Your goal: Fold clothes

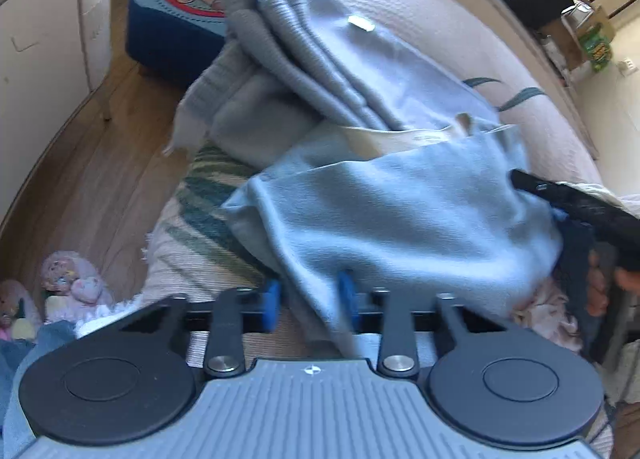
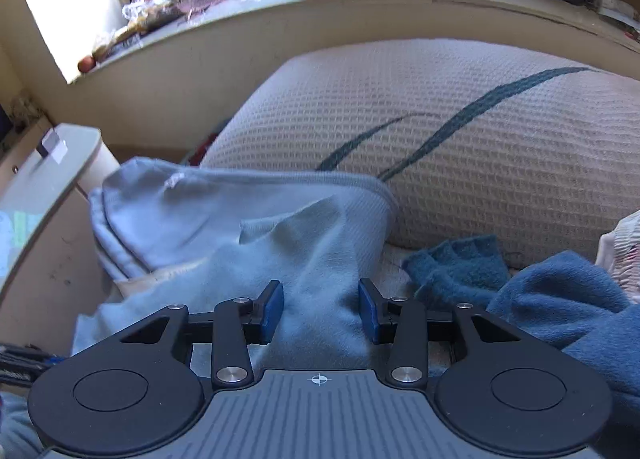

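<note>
**Pale blue garment on the bed: soft, limp, both claws at its near edge**

Location: the pale blue garment (image 1: 384, 195) lies crumpled on the bed, over a waffle-weave cover (image 2: 500, 131) with dark green stripes. Its far end is bunched in thick ridged folds towards the bed's edge, above the wooden floor (image 1: 96, 163).

Left claw (image 1: 308, 299): blue pads narrowed, a fold of the garment hanging between them; looks pinched, though motion blur hides the actual contact.

Right claw (image 2: 320, 309): jaws partly apart, the garment (image 2: 256, 243) heaped between the pads, which stand at its flanks. Whether they press on it I cannot tell.

Handling, as judged: fleecy knit, light, wholly limp. It will sag and drape from any hold and won't keep a crease unaided. Not slippery, not fragile. Layers cling, so a pinch may gather more than one.

Where to hold: along a hem or seam, at two well-separated corners, not mid-panel, so the cloth pulls flat.

Nearby: a dark blue fleece (image 2: 560, 299) beside the right claw, easily snagged.
</note>
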A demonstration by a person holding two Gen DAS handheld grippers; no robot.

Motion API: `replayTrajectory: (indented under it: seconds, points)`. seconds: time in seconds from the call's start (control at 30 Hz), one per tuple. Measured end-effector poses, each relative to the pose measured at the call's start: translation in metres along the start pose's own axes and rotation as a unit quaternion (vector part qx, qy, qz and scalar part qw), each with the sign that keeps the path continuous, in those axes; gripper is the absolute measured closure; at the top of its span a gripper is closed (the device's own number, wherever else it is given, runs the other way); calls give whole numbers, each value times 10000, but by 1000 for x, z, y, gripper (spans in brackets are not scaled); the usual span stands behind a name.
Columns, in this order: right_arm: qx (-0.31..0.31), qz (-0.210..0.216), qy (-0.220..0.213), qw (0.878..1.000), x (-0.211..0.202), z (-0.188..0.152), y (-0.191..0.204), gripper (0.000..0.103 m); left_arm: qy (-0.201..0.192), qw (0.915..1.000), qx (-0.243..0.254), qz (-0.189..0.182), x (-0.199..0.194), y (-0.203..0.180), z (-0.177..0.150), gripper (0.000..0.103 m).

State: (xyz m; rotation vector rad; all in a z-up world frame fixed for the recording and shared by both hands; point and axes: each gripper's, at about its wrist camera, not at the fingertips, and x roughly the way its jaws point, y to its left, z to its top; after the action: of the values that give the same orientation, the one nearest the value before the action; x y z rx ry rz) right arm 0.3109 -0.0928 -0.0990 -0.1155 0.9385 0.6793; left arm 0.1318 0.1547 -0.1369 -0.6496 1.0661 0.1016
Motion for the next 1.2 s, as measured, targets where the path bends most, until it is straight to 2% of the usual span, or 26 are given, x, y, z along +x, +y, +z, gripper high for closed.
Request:
replayTrajectory:
  seconds: [0.03, 0.1, 0.2, 0.3, 0.43, 0.57, 0.7, 0.8, 0.93, 1.07, 1.2]
  points:
    - [-6, -25, -13, 10000, -1, -1, 2, 75, -22, 10000, 20, 26, -2, -1, 0, 86]
    - [0, -89, -86, 9999, -8, -3, 7, 85, -75, 9999, 61, 65, -8, -3, -3, 91]
    - [-80, -69, -288, 9995, -28, -4, 14, 90, -208, 9997, 100, -2, -23, -6, -6, 96]
    - [-94, 59, -468, 9988, -50, -5, 22, 92, -322, 9992, 174, -137, -43, -12, -3, 96]
    - [-255, 267, -697, 9969, -80, -4, 37, 92, -631, 9971, 426, 10, -74, -22, 12, 96]
    - [-252, 525, -1057, 9927, -102, 4, 49, 92, -938, 9938, 546, 237, -108, -25, 46, 96]
    - [-8, 587, -1386, 9886, -101, 20, 51, 92, -1286, 9873, 768, 530, -128, -38, 95, 96]
    - [331, 533, -1462, 9873, -87, 28, 44, 92, -1354, 9838, 941, 703, -124, -48, 129, 96]
    - [850, 426, -1401, 9856, -64, 33, 30, 92, -1223, 9832, 1064, 838, -95, -55, 165, 96]
    - [1256, 401, -1078, 9854, -46, 29, 12, 92, -796, 9843, 1103, 1124, -55, -55, 177, 96]
    - [1560, 664, -1140, 9789, -52, 24, 6, 92, -812, 9869, 1062, 902, -57, -50, 176, 96]
